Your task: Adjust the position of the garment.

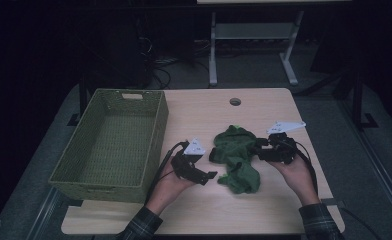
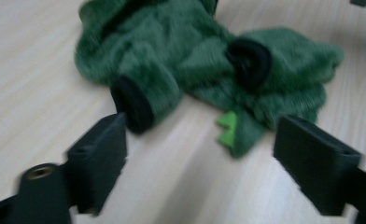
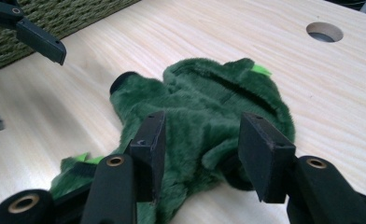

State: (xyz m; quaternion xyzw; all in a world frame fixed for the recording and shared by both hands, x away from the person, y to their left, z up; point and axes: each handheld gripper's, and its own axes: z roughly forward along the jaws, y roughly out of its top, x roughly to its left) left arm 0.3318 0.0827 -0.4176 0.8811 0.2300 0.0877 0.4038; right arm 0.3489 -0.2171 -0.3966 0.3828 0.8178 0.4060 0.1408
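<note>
The high view is dim, so I make out the green fleece garment [image 1: 237,159] as a crumpled heap near the middle of the surface [image 1: 264,210], its folds hard to read. My right tongs [image 3: 199,154] straddle a bunched fold of it, jaws partly apart; whether the pads press the fleece I cannot tell. My left tongs [image 2: 200,163] stand wide with nothing between them, hanging over bare wood just short of a black cuff [image 2: 130,106]; that view is blurred. The woven basket [image 1: 115,145] sits at the surface's left edge, well apart from the garment. Open wood lies beyond, up to the cable hole [image 1: 235,101].
</note>
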